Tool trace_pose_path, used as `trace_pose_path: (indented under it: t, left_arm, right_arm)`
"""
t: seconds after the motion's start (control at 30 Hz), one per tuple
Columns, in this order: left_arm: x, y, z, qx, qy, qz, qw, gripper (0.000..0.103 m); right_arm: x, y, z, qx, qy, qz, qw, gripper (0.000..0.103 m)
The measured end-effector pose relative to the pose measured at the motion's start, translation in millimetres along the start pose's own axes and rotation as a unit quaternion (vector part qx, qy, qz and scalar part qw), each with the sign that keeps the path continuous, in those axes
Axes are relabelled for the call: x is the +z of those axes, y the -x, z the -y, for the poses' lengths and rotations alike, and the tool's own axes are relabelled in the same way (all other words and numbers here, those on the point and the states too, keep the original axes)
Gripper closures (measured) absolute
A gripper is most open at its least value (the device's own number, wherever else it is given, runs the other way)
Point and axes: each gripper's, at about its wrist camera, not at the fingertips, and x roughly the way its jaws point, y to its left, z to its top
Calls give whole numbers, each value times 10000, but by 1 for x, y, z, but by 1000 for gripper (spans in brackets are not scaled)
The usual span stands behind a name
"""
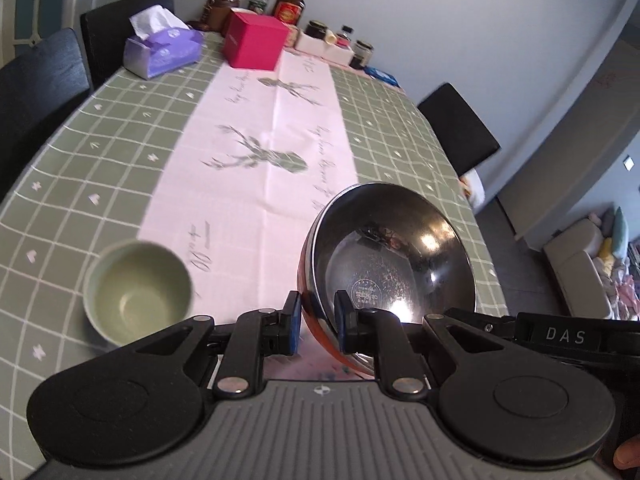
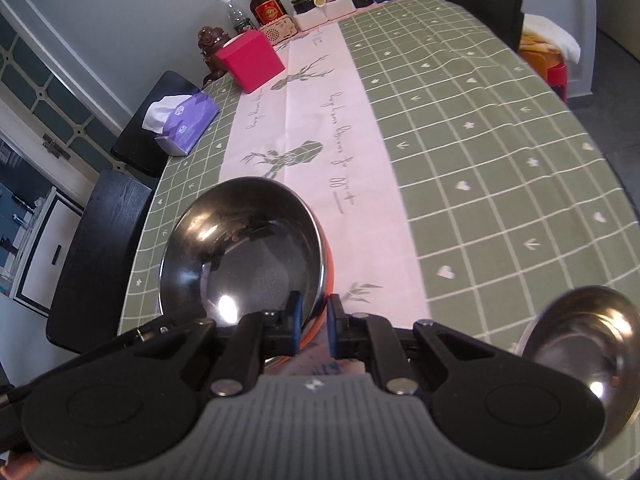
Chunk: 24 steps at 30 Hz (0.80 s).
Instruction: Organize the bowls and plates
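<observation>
A steel bowl with an orange outside (image 1: 394, 248) is held tilted above the table. My left gripper (image 1: 318, 318) is shut on its near rim. The same bowl (image 2: 244, 248) shows in the right wrist view, where my right gripper (image 2: 314, 322) is shut on the opposite rim. A pale green bowl (image 1: 138, 284) stands upright on the tablecloth to the left of my left gripper. A second steel bowl (image 2: 584, 344) sits at the lower right of the right wrist view, beside my right gripper.
The long table (image 1: 100, 160) has a green checked cloth with a pink runner. At its far end stand a red box (image 1: 256, 40), a purple tissue box (image 1: 162, 50), bottles and jars (image 1: 290, 2). Black chairs (image 1: 456, 128) stand along both sides.
</observation>
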Motion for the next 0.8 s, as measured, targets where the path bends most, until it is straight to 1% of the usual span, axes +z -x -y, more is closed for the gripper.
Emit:
trace_pose_path:
  t: [0.1,0.27,0.37,0.47,0.63,0.8]
  left_arm:
    - [-8,2,22,-147,-68,-218,9996,84]
    - [-20,4,68,-339,-393,-482,9975,84]
    - [-27,1,95,-532,-544,-615,9952,84]
    - [-34,-8,117,-712,-629,-834,9920,84]
    - [-49,-33,140,-782,-657,-1264,9867,84]
    - [-58,-56,141,-806,-366,-1770,9802,84]
  right_arm:
    - [-4,22,18,-41,17,36,10000,93]
    - [-9,64,54,-182,40,165,9997,93]
    - [-11,87,79,-250,-36,262,9993,93]
    - [-13,104,107,-385,-190,245,9988,94]
    - [-19,108,146,-577,-488,6,9971,94]
    - [-23,104,171,-554,-757,-134,9955,94]
